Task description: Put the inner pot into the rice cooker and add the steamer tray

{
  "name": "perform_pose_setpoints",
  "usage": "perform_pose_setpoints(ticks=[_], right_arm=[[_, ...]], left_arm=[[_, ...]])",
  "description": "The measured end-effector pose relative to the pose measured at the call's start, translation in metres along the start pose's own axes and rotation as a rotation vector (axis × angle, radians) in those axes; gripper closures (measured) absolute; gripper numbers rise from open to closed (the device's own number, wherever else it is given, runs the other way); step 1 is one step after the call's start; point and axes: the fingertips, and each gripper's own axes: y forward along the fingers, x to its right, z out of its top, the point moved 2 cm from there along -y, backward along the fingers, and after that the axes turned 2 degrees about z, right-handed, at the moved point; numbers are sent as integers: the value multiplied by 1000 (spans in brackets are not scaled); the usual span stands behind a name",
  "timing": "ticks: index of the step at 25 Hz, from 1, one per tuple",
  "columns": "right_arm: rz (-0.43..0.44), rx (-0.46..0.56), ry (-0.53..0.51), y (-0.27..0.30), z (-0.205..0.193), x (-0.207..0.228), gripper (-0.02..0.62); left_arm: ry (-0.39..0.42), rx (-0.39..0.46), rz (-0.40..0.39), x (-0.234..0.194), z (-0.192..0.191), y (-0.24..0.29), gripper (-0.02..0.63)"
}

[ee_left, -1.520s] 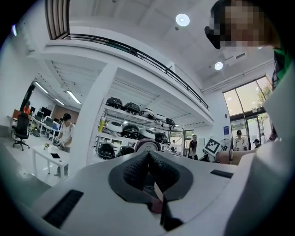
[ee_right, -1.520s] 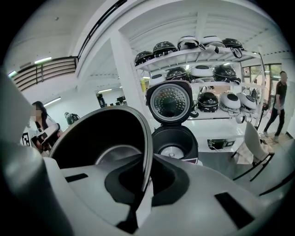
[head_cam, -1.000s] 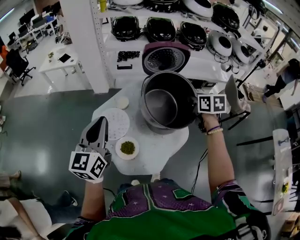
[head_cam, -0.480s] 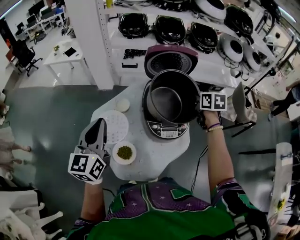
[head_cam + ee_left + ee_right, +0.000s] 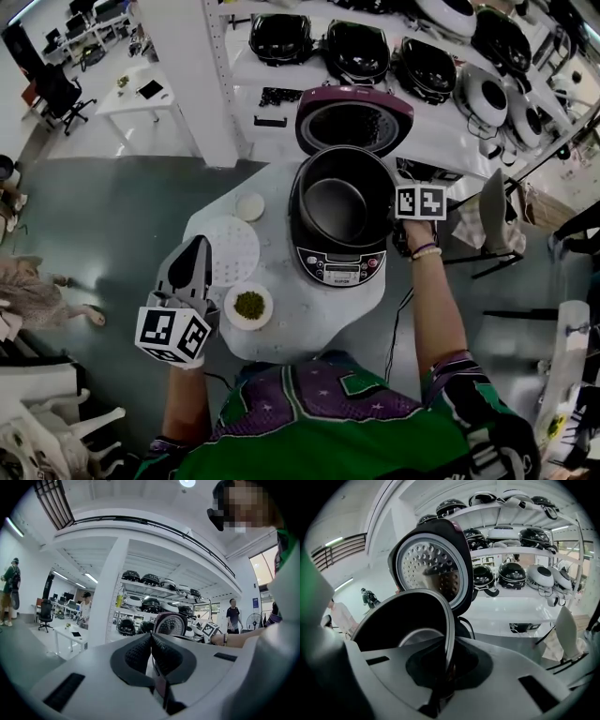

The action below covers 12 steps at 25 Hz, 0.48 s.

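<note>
In the head view, the inner pot (image 5: 339, 199) is seen low inside the rice cooker (image 5: 342, 270), pinched at its right rim by the right gripper (image 5: 397, 212). Whether it is fully seated cannot be told. The steamer tray (image 5: 228, 251) lies flat on the round table (image 5: 281, 281), just ahead of the left gripper (image 5: 199, 247) and near a small bowl of something green (image 5: 249, 306). If the rim is released while the pot sits askew, the pot may be jammed or dropped against the cooker wall. In the left gripper view, the jaws are shown pressed together with nothing between them, which is not readable from above; the tray is not seen here. In the right gripper view, the thin rim of the pot is shown clamped tightly between the jaws. The open lid (image 5: 431, 569) is found close behind, so it could be knocked when the hand is withdrawn.
</note>
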Motion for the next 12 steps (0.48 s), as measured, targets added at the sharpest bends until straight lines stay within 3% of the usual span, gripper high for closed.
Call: perform_pose_setpoints(ticks=[12], right_arm=[[-12,-65,15,47,-30,21,581]], left_arm=[[24,-57,28,-2,-9,17,584]])
